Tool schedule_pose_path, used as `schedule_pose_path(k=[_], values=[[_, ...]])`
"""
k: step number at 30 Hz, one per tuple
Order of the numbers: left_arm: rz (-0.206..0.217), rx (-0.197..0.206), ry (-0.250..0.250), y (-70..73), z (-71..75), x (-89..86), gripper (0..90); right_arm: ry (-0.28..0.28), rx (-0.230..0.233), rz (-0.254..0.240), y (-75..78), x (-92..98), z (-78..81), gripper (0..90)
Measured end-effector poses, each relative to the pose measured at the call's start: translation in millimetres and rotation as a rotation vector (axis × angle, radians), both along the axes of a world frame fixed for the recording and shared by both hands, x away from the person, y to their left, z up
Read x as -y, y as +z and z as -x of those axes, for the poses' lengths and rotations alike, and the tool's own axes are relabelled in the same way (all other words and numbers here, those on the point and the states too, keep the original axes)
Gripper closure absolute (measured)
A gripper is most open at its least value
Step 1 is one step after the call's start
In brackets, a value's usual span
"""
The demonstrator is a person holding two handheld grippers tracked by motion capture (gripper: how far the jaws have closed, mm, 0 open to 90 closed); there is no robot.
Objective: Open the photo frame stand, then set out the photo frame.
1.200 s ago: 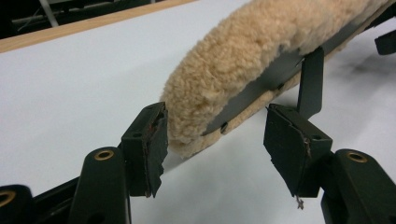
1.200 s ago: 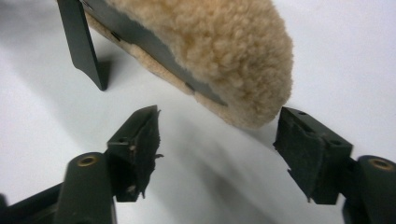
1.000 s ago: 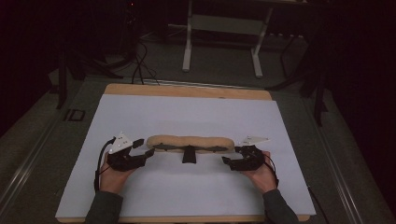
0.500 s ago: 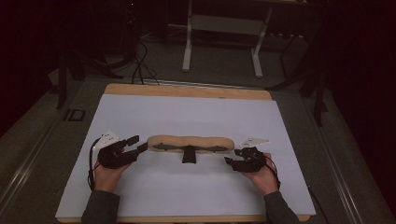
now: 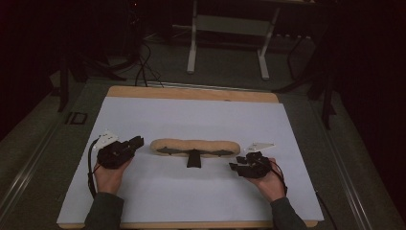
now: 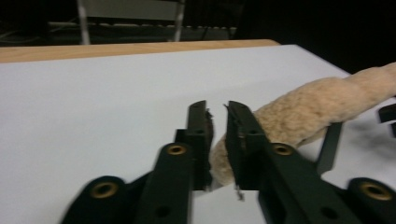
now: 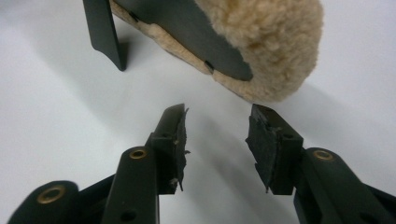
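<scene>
Nearest you, your two forearms come in over the front edge of the white sheet [image 5: 191, 115], one gripper in each hand, with the fleecy tan pad [image 5: 195, 146] lying flat between them, long axis running across the sheet from one gripper to the other; your left gripper [image 5: 135, 142] sits at the pad's left end, and in the left gripper view its jaws have just been closing and stand nearly together, with the rounded tip of the pad [image 6: 299, 112] wedged low between them, so it is clenched on the fleece there (the contact is at the very end of the pad, not farther along its length); your right gripper [image 5: 235, 166] rests near the pad's right end, a little toward you from it, and in the right gripper view its jaws have also just been closing yet are released, standing apart over bare sheet with the woolly end [image 7: 266, 42] just beyond their tips and nothing between them; a short black strap [image 5: 194, 159] sticks out from the pad's dark middle band toward you, lying on the sheet between the two grippers; beyond the pad the sheet runs on to the wooden table edge [image 5: 191, 92], and past that a pale metal frame [image 5: 230, 28] stands on the dark floor.
</scene>
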State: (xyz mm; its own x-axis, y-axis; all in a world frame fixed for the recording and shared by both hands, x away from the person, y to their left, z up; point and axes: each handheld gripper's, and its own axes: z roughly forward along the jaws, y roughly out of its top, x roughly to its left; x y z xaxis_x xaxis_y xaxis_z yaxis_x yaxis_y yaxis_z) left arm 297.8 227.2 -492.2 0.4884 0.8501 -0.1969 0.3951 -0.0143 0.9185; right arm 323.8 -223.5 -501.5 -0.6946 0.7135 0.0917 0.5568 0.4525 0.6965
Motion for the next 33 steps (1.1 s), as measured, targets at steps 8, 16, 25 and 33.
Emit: schedule_pose_path(k=[8, 16, 25, 33], values=[[-0.053, 0.01, 0.036, -4.7, -7.4, 8.1, 90.0, 0.014, 0.004, -0.027, 3.6, -0.5, 1.5, 58.8], [-0.093, -0.006, 0.024, -10.1, -11.3, 14.9, 90.0, 0.035, 0.018, -0.041, 5.4, -4.5, 4.3, 66.7], [-0.136, -0.027, -0.008, -17.4, -16.0, 23.0, 89.8, 0.037, 0.016, -0.049, 3.1, -13.8, 4.3, 67.7], [-0.133, -0.018, -0.029, -18.1, -16.3, 25.0, 88.2, 0.017, 0.036, -0.038, 2.1, -18.9, 4.8, 78.7]])
